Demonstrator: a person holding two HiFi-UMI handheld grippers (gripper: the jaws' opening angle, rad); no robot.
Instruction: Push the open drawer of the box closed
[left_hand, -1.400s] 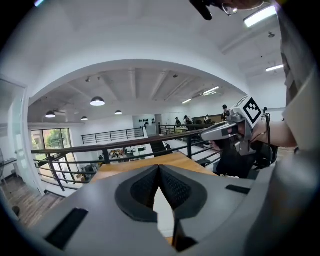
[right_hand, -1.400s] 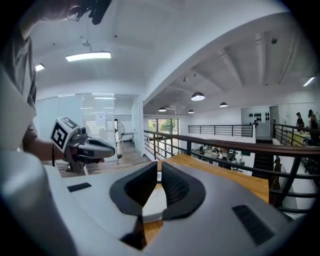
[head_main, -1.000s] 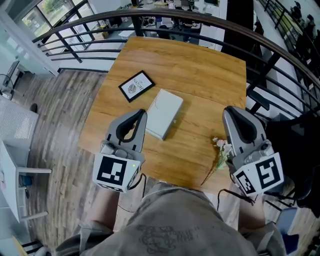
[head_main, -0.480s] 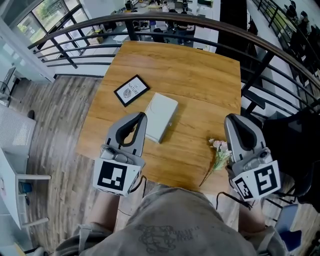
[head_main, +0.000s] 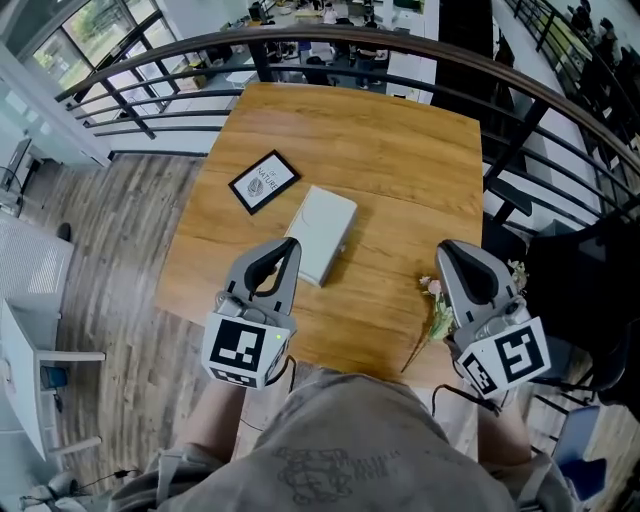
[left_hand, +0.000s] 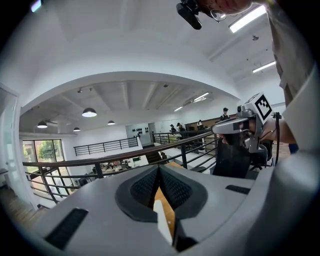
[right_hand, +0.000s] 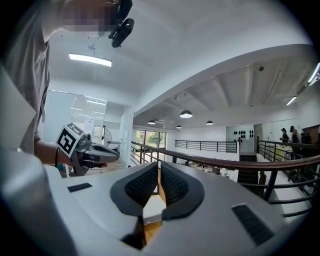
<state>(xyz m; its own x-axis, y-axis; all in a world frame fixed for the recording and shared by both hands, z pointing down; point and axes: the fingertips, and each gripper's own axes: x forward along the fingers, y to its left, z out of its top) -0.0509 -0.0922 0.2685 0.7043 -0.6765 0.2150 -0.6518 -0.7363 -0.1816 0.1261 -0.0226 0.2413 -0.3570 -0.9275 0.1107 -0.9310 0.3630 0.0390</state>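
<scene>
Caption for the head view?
Left gripper and right gripper, both shut, near a white box, framed picture and flower on a wooden table.

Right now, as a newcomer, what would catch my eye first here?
The left gripper and right gripper, each bearing a black-and-white marker cube, loom over the near edge of the wooden table. Mid-table lies a white box, a black-framed picture beyond it, a flower sprig beside the right gripper.

Bright, even daylight fills the head view; the square honey-brown wooden table (head_main: 400, 150) shows faint shadows; both gripper views bulge, corners black; a long white ceiling strip light (right_hand: 90, 60) glares; near foreground is soft.
</scene>
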